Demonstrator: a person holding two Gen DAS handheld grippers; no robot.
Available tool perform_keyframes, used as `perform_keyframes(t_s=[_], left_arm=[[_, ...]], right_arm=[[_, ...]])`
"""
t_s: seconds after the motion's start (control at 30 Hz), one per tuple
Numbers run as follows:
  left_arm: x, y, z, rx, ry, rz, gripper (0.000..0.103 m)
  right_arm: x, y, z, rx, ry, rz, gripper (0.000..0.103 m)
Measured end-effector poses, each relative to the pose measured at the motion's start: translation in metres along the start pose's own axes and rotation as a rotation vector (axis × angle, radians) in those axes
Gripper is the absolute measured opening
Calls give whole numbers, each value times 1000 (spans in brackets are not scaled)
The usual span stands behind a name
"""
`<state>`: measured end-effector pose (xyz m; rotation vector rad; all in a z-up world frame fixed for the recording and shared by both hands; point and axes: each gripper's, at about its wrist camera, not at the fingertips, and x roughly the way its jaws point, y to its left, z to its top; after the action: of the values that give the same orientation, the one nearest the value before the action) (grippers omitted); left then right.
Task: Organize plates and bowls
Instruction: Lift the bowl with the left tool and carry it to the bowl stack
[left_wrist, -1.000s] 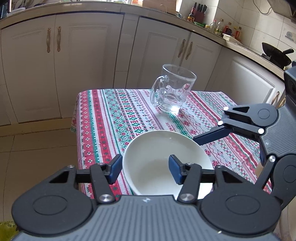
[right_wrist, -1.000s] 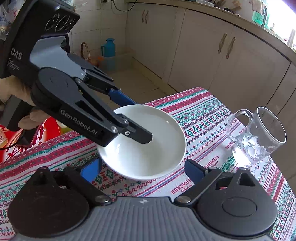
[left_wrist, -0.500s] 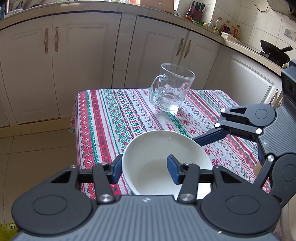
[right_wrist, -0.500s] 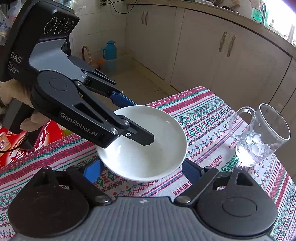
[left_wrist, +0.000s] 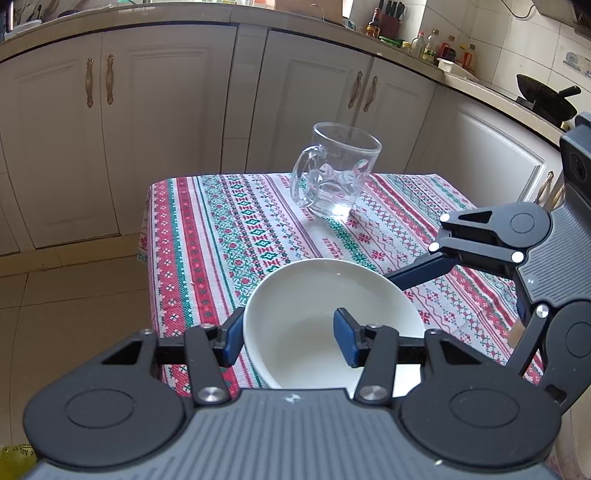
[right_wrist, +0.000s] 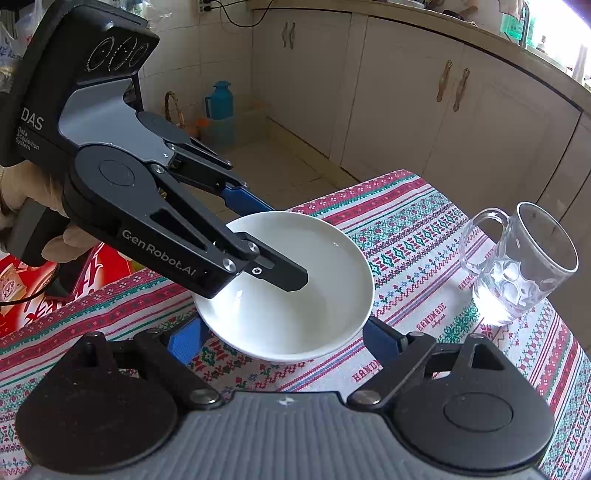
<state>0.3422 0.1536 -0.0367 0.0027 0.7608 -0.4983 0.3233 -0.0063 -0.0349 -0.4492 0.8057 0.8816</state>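
Narrowing slightly since the earlier frame: left gripper (left_wrist: 288, 334) pads drawing in onto the wall of the white bowl (left_wrist: 306, 295); right gripper (right_wrist: 282, 332) closing in a little as well. Otherwise holding position, bowl unmoved.

Sitting near the front edge of the table, on the patterned red, green and white tablecloth (left_wrist: 240, 229). Resting upright, empty, interior glossy.

Pinching the bowl's wall with the left gripper: one blue pad pressing the outside of the rim, the other pressing the inside surface. Appearing in the right wrist view as a black linkage reaching over the rim, one finger (right_wrist: 280, 269) lying inside the bowl, the other passing behind it.

Straddling the bowl with the right gripper, jaws spread wide, one blue pad on each side of the bowl just beside its outer wall; contact not determinable from either view. Showing in the left wrist view as a dark finger (left_wrist: 421, 273) reaching to the bowl's far right rim.

Gripping the left gripper's handle: a gloved hand (right_wrist: 22, 206).

Standing upright farther back on the cloth, well apart from the bowl: a clear glass mug (left_wrist: 334, 175) with handle.

Lining the background: white kitchen cabinets (left_wrist: 110, 129).
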Motion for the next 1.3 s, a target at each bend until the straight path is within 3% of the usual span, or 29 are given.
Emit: perform_keyframes(t_s=[0.37,1.3], left_arm=[[-19,-28,-1,39,-7,-8,50],[-79,-138,-12,143,-51,-47,50]], right_arm=[[-28,8,-9,0,-5,-8,93],[-146,45,-65,29,-75,-90,93]])
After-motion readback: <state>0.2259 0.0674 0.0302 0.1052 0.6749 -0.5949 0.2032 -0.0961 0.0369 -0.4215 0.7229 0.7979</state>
